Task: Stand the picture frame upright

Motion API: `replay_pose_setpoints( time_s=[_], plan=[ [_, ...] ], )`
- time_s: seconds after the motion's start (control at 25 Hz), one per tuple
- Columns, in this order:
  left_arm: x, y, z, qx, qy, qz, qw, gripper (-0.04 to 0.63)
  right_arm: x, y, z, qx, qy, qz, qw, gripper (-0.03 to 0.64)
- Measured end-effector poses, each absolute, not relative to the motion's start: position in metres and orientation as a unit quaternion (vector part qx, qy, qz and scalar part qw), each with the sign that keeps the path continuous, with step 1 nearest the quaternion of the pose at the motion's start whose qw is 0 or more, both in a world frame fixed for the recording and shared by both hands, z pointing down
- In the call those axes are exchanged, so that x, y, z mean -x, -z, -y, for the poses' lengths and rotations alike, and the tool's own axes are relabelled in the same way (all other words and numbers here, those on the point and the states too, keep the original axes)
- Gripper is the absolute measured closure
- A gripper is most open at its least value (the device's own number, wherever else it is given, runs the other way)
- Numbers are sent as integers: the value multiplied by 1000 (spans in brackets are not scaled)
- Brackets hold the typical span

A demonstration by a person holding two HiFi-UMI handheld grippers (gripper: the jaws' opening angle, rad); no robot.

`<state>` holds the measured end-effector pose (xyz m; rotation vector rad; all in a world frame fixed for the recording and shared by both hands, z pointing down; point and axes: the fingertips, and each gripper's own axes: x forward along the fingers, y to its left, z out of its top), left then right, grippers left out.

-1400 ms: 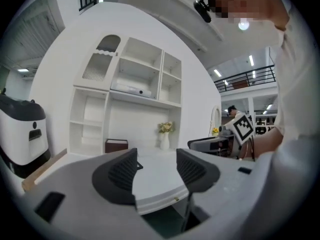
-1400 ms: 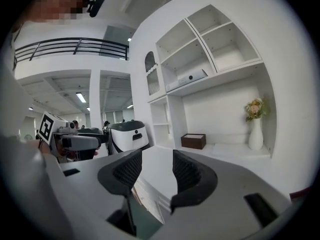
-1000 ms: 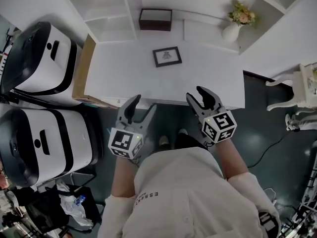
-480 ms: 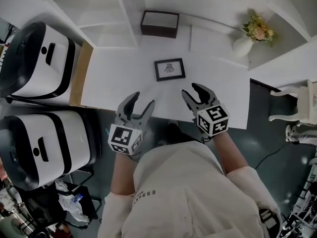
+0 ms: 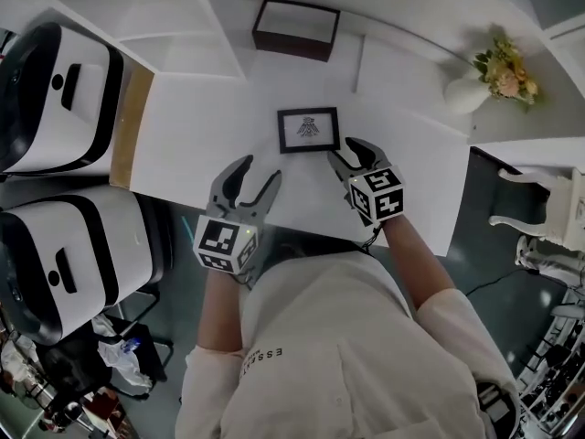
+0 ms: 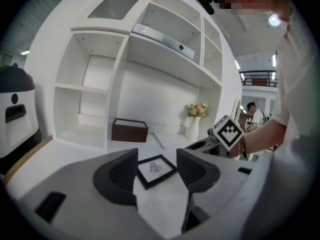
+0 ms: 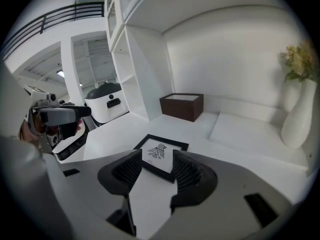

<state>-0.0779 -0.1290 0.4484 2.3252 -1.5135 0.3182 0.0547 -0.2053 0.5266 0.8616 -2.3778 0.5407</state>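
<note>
One vase [image 5: 463, 94] holds flowers [image 5: 507, 69]; left [image 5: 258, 172] and right [image 5: 345, 149] hand-held grippers gape empty near picture frame [image 5: 308, 130].

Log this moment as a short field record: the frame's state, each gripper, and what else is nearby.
picture frame: lying flat, face up, on the white desk
left gripper: jaws apart, empty, short of the frame
right gripper: jaws apart, empty, by the frame's near right corner
nearby: brown box beyond the frame; vase of flowers to the far right
task status: frame not yet upright
</note>
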Motion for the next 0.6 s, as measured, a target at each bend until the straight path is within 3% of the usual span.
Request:
replay_pose_setpoints(
  time_s=[0.52,0.6],
  plan=[
    [82,-466,158,-808,-134,555,148,365,-56,-602,249,-336,-242,836,360,416],
    [80,-467,158,-809,-134,553,146,365,-57,-608,250,-334,-248,833,365,440]
  ],
)
